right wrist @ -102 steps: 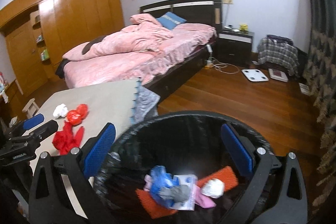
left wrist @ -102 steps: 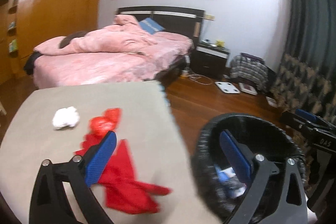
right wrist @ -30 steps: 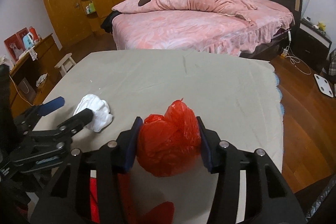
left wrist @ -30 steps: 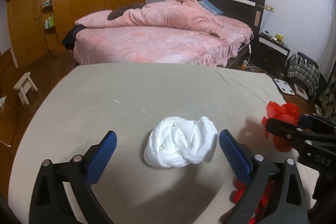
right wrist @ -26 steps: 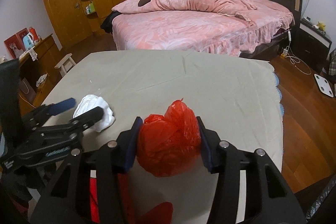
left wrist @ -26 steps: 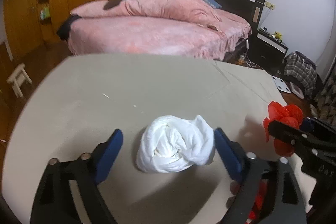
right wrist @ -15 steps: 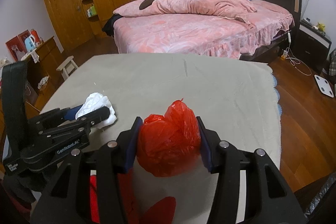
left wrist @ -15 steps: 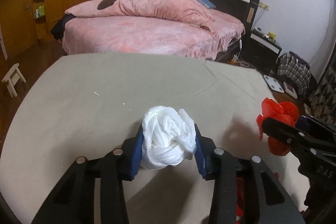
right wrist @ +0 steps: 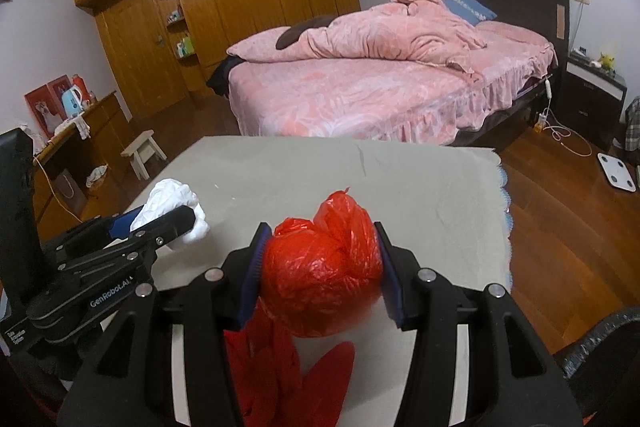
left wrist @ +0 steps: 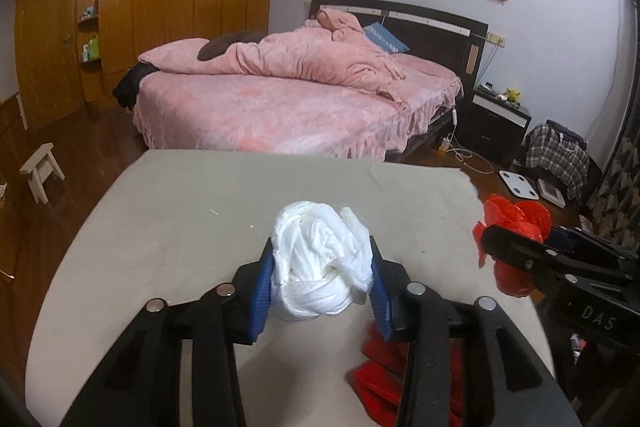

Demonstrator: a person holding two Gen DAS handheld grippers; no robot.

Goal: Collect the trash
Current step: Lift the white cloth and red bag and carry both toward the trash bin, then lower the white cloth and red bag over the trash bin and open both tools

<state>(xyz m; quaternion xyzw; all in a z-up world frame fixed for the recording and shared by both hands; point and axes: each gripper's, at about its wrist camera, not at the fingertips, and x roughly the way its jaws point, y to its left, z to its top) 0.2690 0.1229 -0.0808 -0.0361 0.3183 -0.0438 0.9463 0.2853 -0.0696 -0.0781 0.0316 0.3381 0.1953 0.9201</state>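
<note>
bedroom with a grey-covered bench (left wrist: 168,211) in front of a pink bed (left wrist: 280,99), both of your tools loaded.
your left tool (left wrist: 320,279), whose jaws have just been closing, pinches the white bag wad (left wrist: 320,263) above the bench; to its right your right tool (right wrist: 320,267) is clamped on the knotted red bag (right wrist: 324,275), with a loose red bag (right wrist: 280,367) lying on the bench under it and a black bin rim (right wrist: 600,339) at far right.

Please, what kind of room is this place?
Most likely a home bedroom: a bed with pink bedding, a wooden wardrobe wall and a dark nightstand beside the bed.
</note>
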